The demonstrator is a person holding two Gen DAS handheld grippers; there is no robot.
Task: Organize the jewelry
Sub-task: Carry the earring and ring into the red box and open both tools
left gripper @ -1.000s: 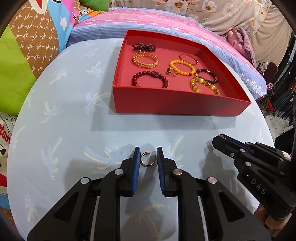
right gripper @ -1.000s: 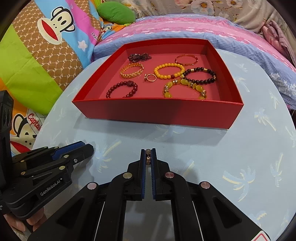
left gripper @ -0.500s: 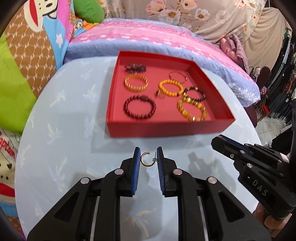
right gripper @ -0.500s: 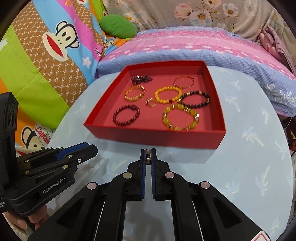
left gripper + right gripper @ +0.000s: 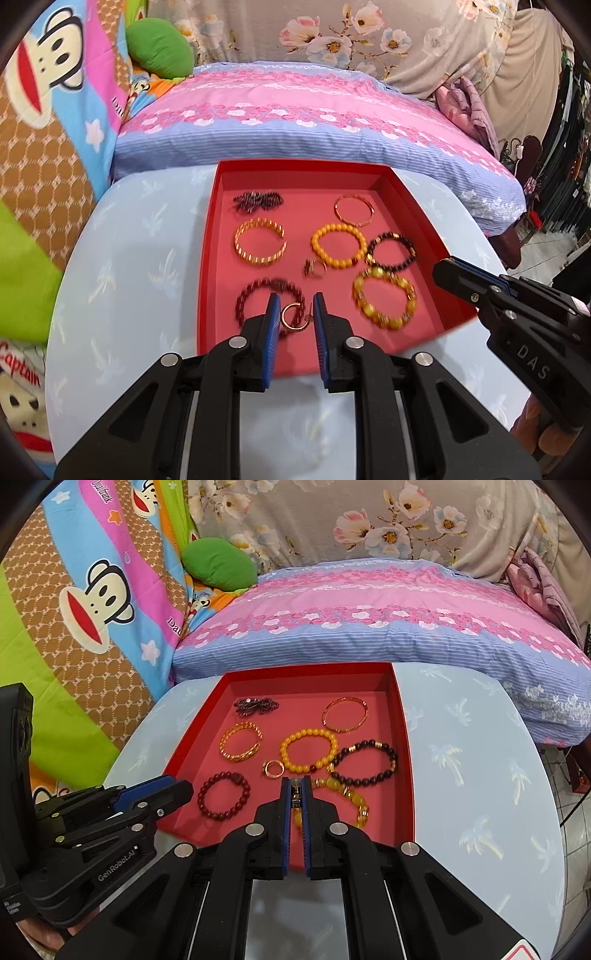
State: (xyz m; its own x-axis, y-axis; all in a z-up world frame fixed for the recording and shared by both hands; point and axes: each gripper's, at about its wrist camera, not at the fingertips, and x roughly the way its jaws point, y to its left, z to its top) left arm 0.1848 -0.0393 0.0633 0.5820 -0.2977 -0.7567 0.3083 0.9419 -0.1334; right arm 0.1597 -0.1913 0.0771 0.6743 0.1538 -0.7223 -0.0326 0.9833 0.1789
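1. The left gripper [image 5: 293, 314] is partly open. Its fingers [image 5: 272, 314] hold a small open gold ring [image 5: 291, 320] between them, up in the air over the near edge of the red tray [image 5: 417, 206].
2. The right gripper [image 5: 295, 786] is shut tight. Its fingers [image 5: 285, 794] pinch a tiny dark and gold ring [image 5: 295, 800], seen edge-on. It too is over the near part of the tray.
3. The red tray sits on the far side of the round blue desk [image 5: 122, 266], by the far edge.
4. In the tray, at the far side, lie a dark bead bunch [image 5: 258, 201] and a thin gold bangle [image 5: 354, 209].
5. In the middle lie a wide gold cuff [image 5: 260, 245], a yellow bead bracelet [image 5: 338, 245] and a black bead bracelet [image 5: 391, 251].
6. A little ring [image 5: 273, 768] lies in the middle too.
7. Near the near edge lie a dark red bead bracelet [image 5: 223, 795] and a chunky yellow bracelet [image 5: 384, 299].
8. A pink and blue pillow [image 5: 369, 620] lies past the desk.
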